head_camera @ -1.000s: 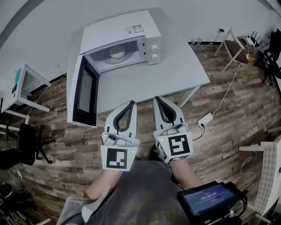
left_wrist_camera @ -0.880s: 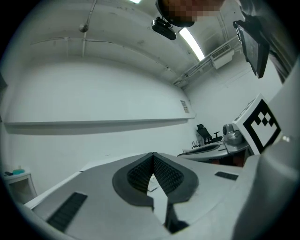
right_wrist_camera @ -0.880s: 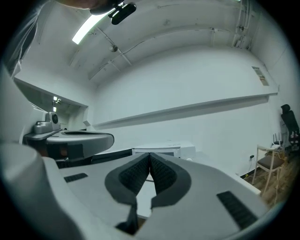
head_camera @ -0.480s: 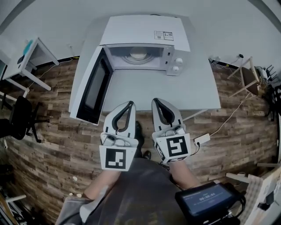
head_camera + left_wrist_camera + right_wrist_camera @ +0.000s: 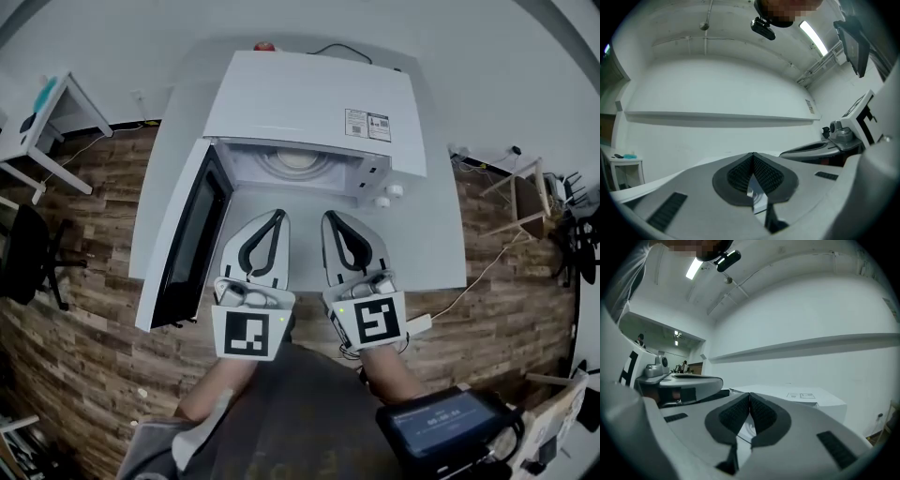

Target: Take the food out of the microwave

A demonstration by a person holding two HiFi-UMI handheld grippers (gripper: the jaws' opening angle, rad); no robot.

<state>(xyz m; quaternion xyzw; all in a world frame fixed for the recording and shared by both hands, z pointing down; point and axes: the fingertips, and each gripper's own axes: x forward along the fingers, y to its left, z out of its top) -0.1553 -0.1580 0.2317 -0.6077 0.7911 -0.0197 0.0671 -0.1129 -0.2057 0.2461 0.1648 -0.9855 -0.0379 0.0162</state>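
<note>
Microwave (image 5: pixel 309 98) sat nearer at 12 o'clock than before; left gripper (image 5: pixel 277 216) and right gripper (image 5: pixel 330 217) were pressed together, empty; we judged the dish (image 5: pixel 298 161) inside stiff, slick, best pinched by its rim.

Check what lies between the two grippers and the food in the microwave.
Head view: only a bare strip of table separates left gripper and right gripper from the food; the door stands open.

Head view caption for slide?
Left gripper and right gripper, jaws shut, empty, before the open white microwave with a pale dish inside.
</note>
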